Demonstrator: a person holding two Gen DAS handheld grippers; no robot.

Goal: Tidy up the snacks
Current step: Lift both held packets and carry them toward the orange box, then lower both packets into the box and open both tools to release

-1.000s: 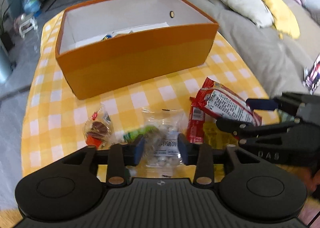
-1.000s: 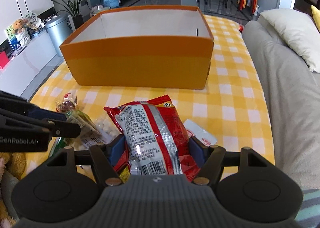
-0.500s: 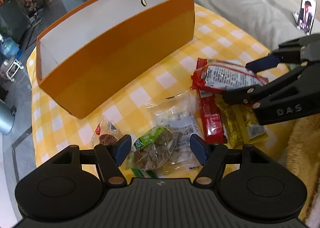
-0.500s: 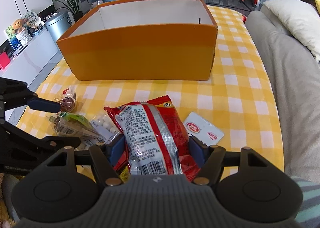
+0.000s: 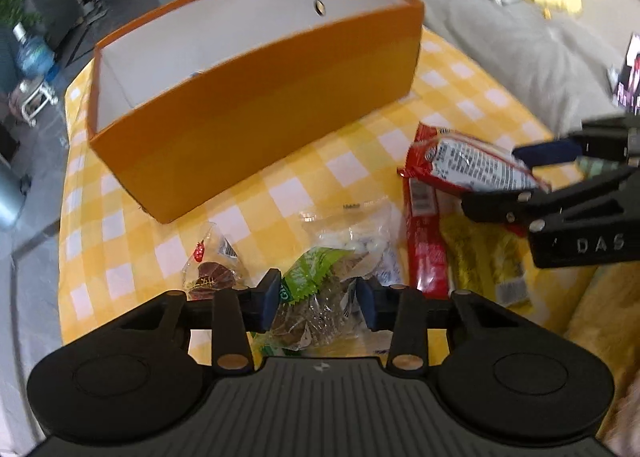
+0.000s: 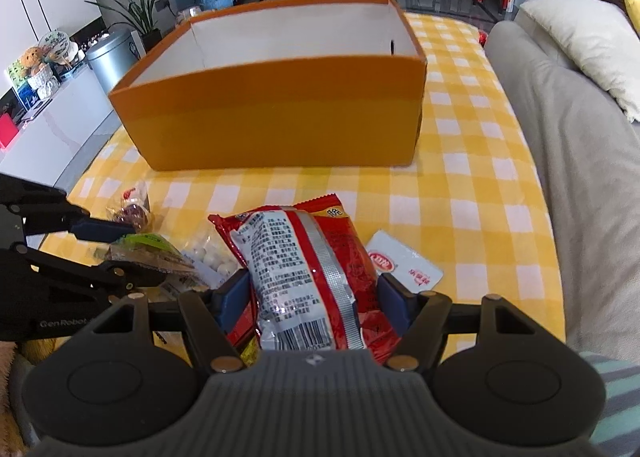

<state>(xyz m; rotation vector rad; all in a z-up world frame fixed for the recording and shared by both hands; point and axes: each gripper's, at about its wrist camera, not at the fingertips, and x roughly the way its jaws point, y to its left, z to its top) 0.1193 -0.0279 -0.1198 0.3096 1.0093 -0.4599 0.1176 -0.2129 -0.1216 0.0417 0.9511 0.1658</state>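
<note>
An orange box [image 5: 256, 129] with a white inside stands on the yellow checked tablecloth, also seen straight ahead as the orange box [image 6: 280, 125]. My left gripper [image 5: 318, 297] is closing its jaws on a clear packet with a green label [image 5: 316, 285] and brown pieces. Both pads touch its sides. From the right wrist view, the left gripper [image 6: 140, 253] comes in from the left with the green-label packet [image 6: 148, 249] between its fingers. My right gripper [image 6: 314, 297] is shut on a red snack bag [image 6: 304, 257]. The left wrist view shows that red bag [image 5: 468, 165] held just off the cloth.
Loose on the cloth lie a clear bag of white balls [image 5: 360, 241], a small packet with a dark brown sweet [image 5: 208, 269], a long red stick packet [image 5: 424, 241], a yellow packet [image 5: 484, 261] and a white sachet [image 6: 404, 261]. A grey sofa [image 6: 580, 177] borders the table's right side.
The left gripper's jaws spread wide off the clear bag of white balls, then narrowed onto the green-label packet. The right gripper has kept still with the red bag.
</note>
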